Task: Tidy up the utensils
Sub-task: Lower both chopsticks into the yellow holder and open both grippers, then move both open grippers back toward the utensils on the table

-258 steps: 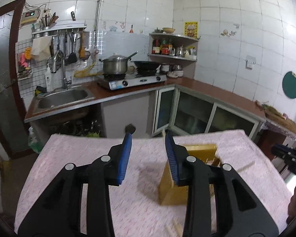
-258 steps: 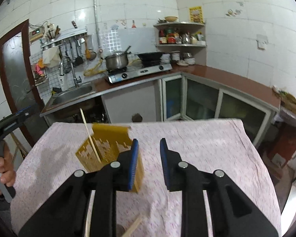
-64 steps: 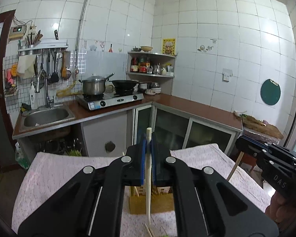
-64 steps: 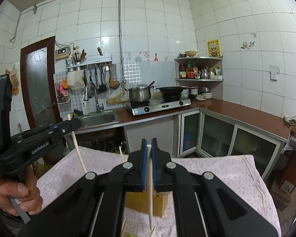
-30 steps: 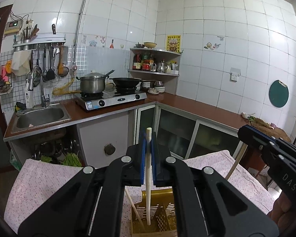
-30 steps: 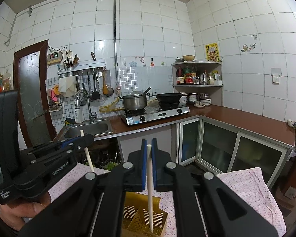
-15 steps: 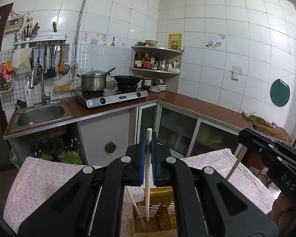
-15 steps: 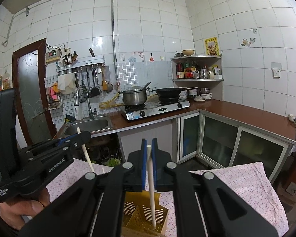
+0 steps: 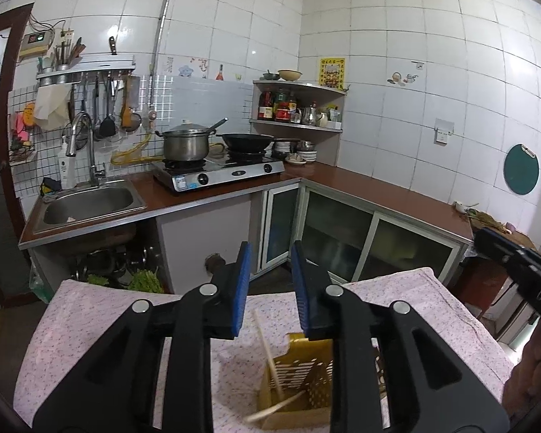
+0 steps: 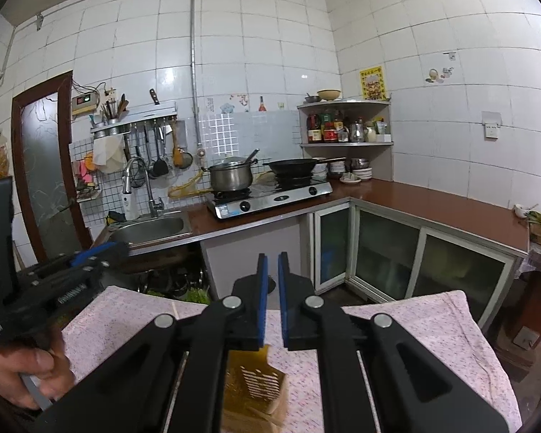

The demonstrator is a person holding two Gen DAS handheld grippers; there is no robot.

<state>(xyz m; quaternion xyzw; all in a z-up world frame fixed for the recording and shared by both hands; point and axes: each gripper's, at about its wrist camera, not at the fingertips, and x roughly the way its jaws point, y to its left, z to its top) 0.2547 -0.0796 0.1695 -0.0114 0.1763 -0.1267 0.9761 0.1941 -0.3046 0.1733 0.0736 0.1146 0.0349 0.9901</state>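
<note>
My left gripper (image 9: 270,288) hangs over the yellow slotted utensil holder (image 9: 306,379); its blue jaws are opening and nothing is between them. One pale chopstick (image 9: 267,346) leans upright in the holder, and a second chopstick (image 9: 276,404), blurred, lies slanted low in it. My right gripper (image 10: 272,303) hovers above the same holder (image 10: 256,386). Its jaws stand a thin slit apart with no chopstick in them. The left gripper (image 10: 90,256) shows at the left edge of the right wrist view, also empty.
The holder stands on a table with a pink flowered cloth (image 9: 90,324). A hand (image 10: 29,371) grips the left tool. Beyond the table's far edge are the sink (image 9: 86,202), a stove with a pot (image 9: 185,144) and a wok, and a brown counter (image 9: 378,191).
Both chopsticks have left the jaws and dropped into the holder. The left jaws have spread apart. Both hands have stayed in place over the holder.
</note>
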